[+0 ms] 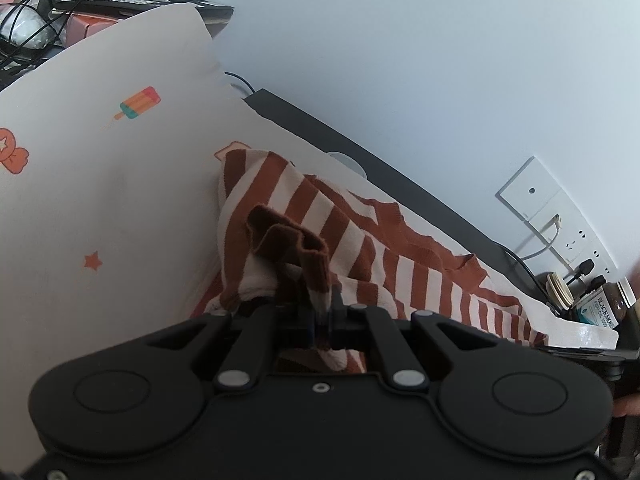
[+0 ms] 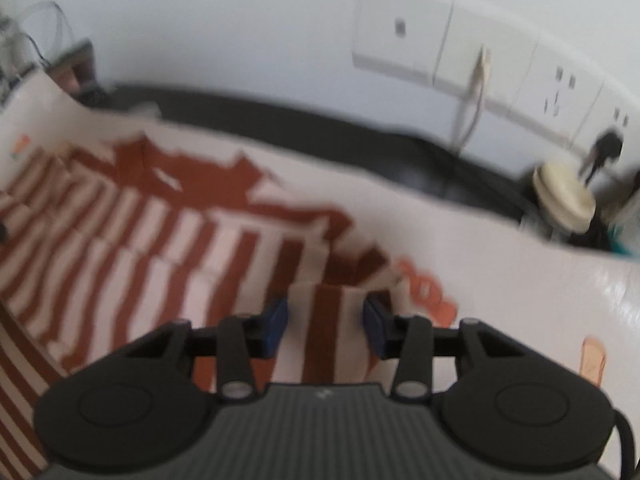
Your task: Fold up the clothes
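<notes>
Against the white wall with its row of sockets (image 2: 472, 64), a rust-and-white striped sweater (image 1: 360, 236) lay spread over a white printed cloth (image 1: 100, 184) covering the desk. The left hand-held gripper (image 1: 322, 312) was clamped tight on the sweater's dark brown cuff (image 1: 296, 248), bunching it up off the cloth. The right hand-held gripper (image 2: 325, 324), blurred, stood parted, its blue pads (image 2: 276, 322) straddling a striped edge without pressing it.
</notes>
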`<state>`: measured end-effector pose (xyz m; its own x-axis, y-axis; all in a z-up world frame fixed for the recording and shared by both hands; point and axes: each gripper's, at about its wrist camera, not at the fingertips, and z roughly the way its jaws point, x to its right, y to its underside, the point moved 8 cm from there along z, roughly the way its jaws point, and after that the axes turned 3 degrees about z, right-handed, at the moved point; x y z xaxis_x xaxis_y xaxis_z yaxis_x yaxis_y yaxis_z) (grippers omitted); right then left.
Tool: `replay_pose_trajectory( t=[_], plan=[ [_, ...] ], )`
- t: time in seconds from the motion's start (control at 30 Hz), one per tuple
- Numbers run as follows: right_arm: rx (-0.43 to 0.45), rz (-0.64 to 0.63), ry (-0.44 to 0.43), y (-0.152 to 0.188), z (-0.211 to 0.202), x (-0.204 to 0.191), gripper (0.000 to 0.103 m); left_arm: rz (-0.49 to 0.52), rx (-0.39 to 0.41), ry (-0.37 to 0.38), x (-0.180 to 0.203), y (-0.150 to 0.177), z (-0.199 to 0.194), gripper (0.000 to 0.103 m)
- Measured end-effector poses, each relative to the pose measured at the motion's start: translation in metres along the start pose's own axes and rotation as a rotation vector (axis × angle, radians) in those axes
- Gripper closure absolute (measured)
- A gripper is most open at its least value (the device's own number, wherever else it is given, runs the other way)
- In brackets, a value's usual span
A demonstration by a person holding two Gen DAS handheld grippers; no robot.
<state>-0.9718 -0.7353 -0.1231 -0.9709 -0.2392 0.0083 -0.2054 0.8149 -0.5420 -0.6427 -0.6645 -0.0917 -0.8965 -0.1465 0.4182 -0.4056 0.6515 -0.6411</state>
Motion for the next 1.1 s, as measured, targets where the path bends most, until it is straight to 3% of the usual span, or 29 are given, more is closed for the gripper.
replay_pose_trajectory(
  t=[0.07,0.2,0.3,0.57,0.7,0.83,0.97,1.1],
  plan=[
    [0.022,0.069,-0.028,0.003,0.001,0.004,0.066,0.0,0.003,-0.003,0.0,0.0,0.0,0.098],
    [0.051,0.131,-0.047,0.006,-0.002,0.011,0.095,0.0,0.006,-0.007,0.001,0.0,-0.001,0.098],
    [0.08,0.17,-0.062,0.007,-0.007,0.017,0.098,0.007,0.013,-0.004,0.004,-0.002,-0.002,0.098],
    [0.28,0.205,-0.08,-0.025,-0.043,0.027,0.099,0.049,0.099,0.012,0.019,-0.026,-0.009,0.098],
    [0.281,0.199,-0.062,-0.042,-0.029,0.026,0.099,0.051,0.091,-0.014,0.016,-0.028,0.003,0.098],
    [0.214,0.19,-0.038,-0.042,0.0,0.021,0.099,0.053,0.04,-0.056,0.004,-0.018,0.024,0.098],
    [0.173,0.171,0.0,-0.031,0.017,0.019,0.099,0.046,0.022,-0.065,-0.004,-0.016,0.031,0.091],
    [0.188,0.189,0.023,-0.027,0.003,0.022,0.085,-0.025,0.037,-0.071,-0.015,-0.028,0.024,0.066]
  ],
)
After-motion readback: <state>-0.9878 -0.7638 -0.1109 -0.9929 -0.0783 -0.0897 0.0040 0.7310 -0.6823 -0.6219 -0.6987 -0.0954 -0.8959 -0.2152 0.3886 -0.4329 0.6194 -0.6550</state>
